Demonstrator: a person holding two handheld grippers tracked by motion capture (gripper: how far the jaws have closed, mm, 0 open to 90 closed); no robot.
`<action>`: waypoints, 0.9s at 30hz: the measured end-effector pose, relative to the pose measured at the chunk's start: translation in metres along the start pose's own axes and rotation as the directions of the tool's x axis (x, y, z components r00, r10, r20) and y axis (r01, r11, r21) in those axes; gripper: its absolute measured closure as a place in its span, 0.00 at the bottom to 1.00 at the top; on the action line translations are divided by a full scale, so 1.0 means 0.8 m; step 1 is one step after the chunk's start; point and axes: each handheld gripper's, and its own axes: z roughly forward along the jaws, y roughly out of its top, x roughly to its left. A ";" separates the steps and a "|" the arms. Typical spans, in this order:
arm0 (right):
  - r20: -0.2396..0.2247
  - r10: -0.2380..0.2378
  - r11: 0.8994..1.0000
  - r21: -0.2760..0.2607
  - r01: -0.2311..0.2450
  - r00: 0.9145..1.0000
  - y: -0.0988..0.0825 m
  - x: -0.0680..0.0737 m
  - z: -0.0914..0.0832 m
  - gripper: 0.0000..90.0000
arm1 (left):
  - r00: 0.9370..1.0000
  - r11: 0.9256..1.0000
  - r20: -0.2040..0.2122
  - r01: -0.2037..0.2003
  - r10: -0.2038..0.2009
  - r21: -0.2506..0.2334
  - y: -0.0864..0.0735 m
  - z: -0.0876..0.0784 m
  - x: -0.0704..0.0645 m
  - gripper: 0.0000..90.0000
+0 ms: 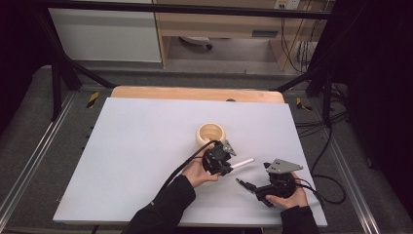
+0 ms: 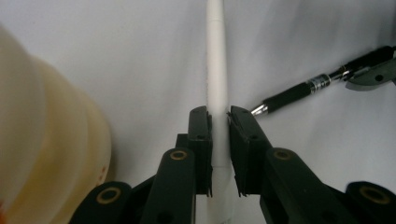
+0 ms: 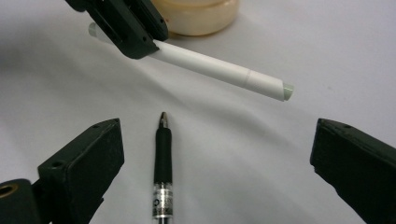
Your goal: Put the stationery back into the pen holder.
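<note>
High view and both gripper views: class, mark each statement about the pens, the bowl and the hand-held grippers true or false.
1. The left hand-held gripper is shut on the white pen. True.
2. The right hand-held gripper clamps the black pen. False: its jaws stand wide open around the pen.
3. The white pen lies inside the cream bowl. False: it is held beside the bowl.
4. The black pen's tip points toward the white pen. True.
</note>
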 end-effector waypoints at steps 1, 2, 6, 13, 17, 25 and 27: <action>0.001 -0.021 1.000 0.003 0.021 1.000 0.002 0.003 0.001 0.05 | 1.000 1.000 0.002 0.005 -0.005 -0.003 -0.003 -0.004 0.000 0.88; -0.001 -0.038 0.999 0.005 0.038 0.999 0.004 0.006 0.002 0.05 | 1.000 1.000 0.007 0.007 -0.007 0.000 -0.007 -0.008 0.002 0.88; -0.006 -0.120 0.992 0.022 0.120 0.993 0.013 0.020 0.010 0.06 | 1.000 1.000 0.017 0.016 -0.016 0.017 -0.017 -0.021 0.003 0.88; -0.028 -0.248 0.968 0.031 0.249 0.968 0.034 0.042 0.022 0.07 | 1.000 0.999 0.013 0.010 -0.010 0.033 -0.031 -0.042 0.002 0.88; -0.025 -0.320 0.946 0.039 0.320 0.947 0.043 0.049 0.028 0.08 | 1.000 0.999 0.018 0.015 -0.015 0.044 -0.035 -0.050 0.004 0.88; -0.013 -0.464 0.885 0.029 0.464 0.886 0.056 0.062 0.036 0.10 | 1.000 0.997 0.020 0.010 -0.011 0.070 -0.040 -0.056 0.004 0.88; -0.010 -0.498 0.867 0.028 0.498 0.867 0.059 0.066 0.038 0.12 | 1.000 0.997 0.021 0.013 -0.014 0.070 -0.040 -0.057 0.003 0.88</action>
